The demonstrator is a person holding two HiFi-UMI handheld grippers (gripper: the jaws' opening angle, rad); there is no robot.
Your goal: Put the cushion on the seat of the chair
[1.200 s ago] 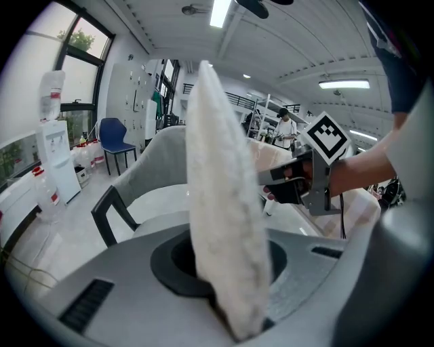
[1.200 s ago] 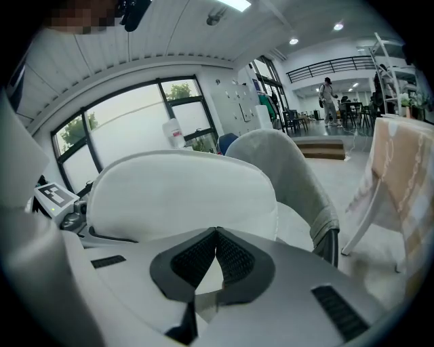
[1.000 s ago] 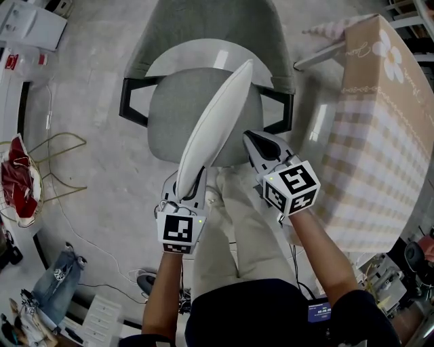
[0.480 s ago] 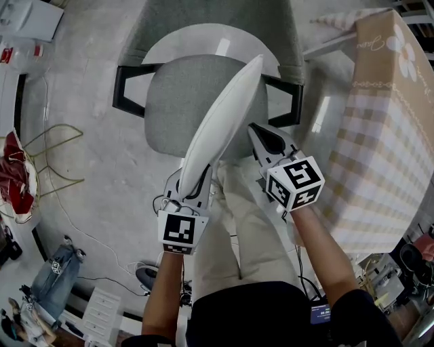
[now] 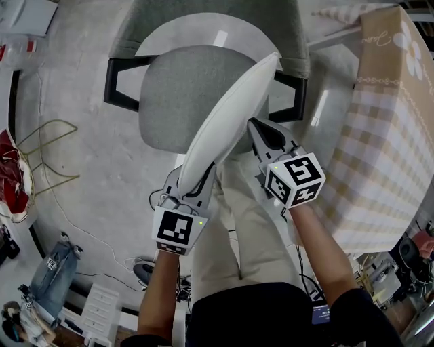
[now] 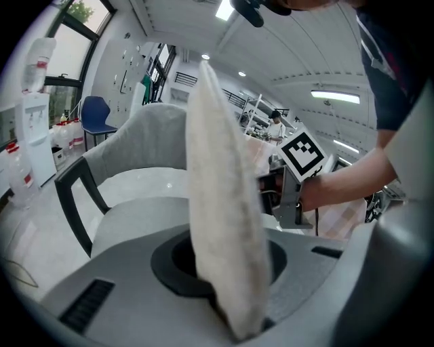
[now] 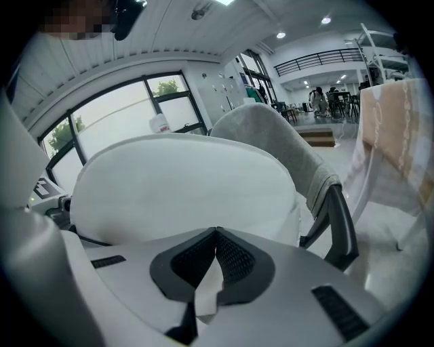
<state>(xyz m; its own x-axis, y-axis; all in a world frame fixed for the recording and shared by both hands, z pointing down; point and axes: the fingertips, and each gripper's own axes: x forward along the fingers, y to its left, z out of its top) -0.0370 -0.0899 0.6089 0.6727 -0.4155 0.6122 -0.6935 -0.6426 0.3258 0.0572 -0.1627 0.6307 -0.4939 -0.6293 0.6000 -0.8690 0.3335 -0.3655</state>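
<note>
Left gripper [image 5: 192,181] clasps cushion [image 5: 227,118], table [image 5: 383,135] beside chair [image 5: 180,95]

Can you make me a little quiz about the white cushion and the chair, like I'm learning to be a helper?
1. Pick one. What does the left gripper hold?
A) the cushion
B) a cable
C) nothing

2. True or false: the cushion lies flat on the seat.

3. Fill in the gap: the cloth on the table beside the chair has a ______ pattern.

Key
1. A.
2. False: the cushion is held up on its edge.
3. checked.
</note>
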